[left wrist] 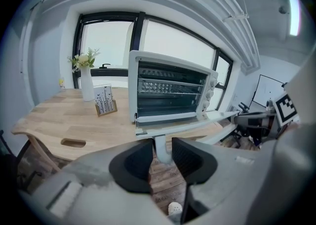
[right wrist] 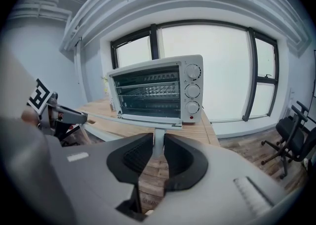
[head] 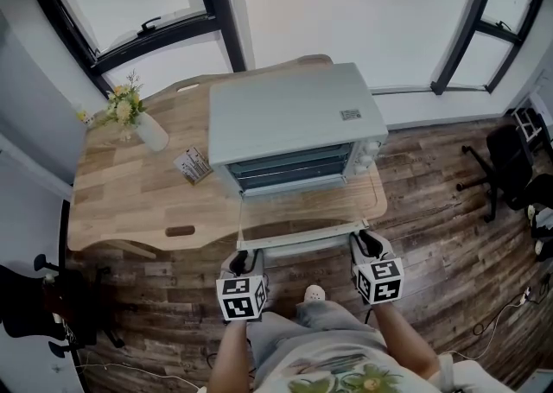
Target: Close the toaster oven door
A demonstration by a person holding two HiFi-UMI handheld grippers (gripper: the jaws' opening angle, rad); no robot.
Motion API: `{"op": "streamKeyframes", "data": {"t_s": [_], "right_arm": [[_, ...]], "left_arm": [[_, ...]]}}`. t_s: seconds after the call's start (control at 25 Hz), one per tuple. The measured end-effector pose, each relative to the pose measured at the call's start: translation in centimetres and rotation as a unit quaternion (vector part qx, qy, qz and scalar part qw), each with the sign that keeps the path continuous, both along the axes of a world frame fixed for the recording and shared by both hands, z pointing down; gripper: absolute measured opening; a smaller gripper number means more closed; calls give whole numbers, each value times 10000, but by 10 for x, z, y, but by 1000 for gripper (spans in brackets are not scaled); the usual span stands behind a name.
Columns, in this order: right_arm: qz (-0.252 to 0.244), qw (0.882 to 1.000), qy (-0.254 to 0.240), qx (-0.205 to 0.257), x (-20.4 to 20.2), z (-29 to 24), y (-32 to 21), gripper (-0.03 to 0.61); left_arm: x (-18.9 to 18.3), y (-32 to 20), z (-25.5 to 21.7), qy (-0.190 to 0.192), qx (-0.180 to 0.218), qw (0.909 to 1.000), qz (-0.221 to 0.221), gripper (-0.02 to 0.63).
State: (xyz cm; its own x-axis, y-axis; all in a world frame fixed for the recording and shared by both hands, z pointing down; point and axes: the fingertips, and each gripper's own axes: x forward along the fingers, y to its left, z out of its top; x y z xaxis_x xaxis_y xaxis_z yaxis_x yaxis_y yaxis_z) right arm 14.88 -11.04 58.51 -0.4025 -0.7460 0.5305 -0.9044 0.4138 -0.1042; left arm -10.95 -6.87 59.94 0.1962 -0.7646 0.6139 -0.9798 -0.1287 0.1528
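Note:
A white toaster oven (head: 294,115) stands on a wooden table (head: 130,201) with its glass door (head: 302,210) folded down flat toward me. The door handle (head: 307,243) runs along the door's near edge. My left gripper (head: 244,259) is at the handle's left end; in the left gripper view its pads (left wrist: 140,157) press on both sides of the white handle post (left wrist: 161,146). My right gripper (head: 370,244) is at the right end, and its jaws (right wrist: 158,152) are shut on the other post (right wrist: 158,142). The oven racks (right wrist: 148,90) show inside the open cavity.
A white vase of flowers (head: 143,123) and a small card holder (head: 193,165) stand on the table left of the oven. A black office chair (head: 510,162) is on the wood floor at the right, another dark chair (head: 34,301) at the left. Windows lie behind the table.

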Motion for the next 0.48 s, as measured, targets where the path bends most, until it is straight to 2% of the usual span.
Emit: {"op": "streamKeyframes", "data": {"t_s": [0.48], "right_arm": [[-134, 9997, -28, 196, -3, -10, -6, 78]], "left_arm": [[-6, -6, -10, 3, 83, 9996, -268, 106]]}}
